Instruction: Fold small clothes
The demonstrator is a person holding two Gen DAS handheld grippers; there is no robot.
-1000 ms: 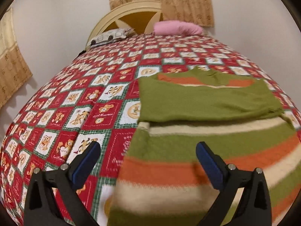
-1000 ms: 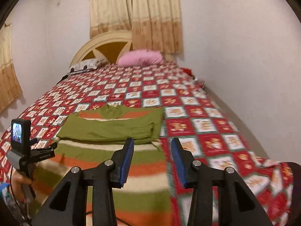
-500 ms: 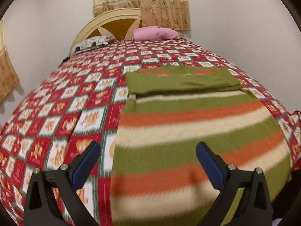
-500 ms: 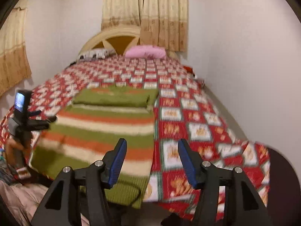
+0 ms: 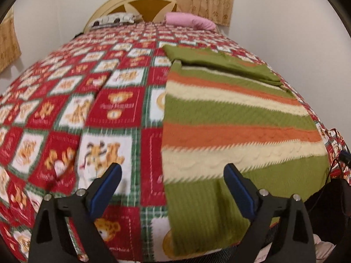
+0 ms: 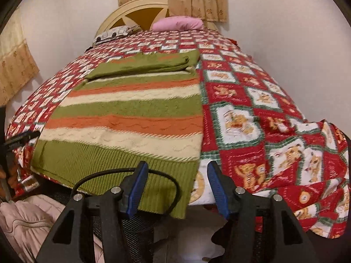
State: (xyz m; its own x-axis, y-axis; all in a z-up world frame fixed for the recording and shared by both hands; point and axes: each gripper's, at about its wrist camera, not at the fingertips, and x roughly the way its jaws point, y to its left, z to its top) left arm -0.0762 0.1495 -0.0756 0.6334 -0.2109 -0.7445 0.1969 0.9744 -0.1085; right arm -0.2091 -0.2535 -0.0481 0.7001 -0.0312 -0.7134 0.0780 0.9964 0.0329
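On the bed [image 6: 274, 100], striped sweater [image 6: 131, 109] spread flat, both grippers' jaws apart, just narrowing, gripping nothing.

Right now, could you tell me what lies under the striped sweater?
The striped sweater lies flat on the patterned bedspread; its hem overhangs the bed's edge. Anything beneath the knit is hidden.

The left gripper [image 5: 172, 178] has matte black plastic arms with triangular cut-outs, each carrying a flat blue pad [image 5: 107, 189] on its inner face; round silver screws [image 5: 80, 192] sit in pairs on top of each arm. The right gripper [image 6: 175, 178] is built the same: black arms, blue ribbed pads [image 6: 136, 188], silver screws [image 6: 115, 190]; a thin black cable [image 6: 122, 172] loops in an arc in front of it. The person wears a pale pink quilted garment [image 6: 26, 221], stitched in puffy panels.
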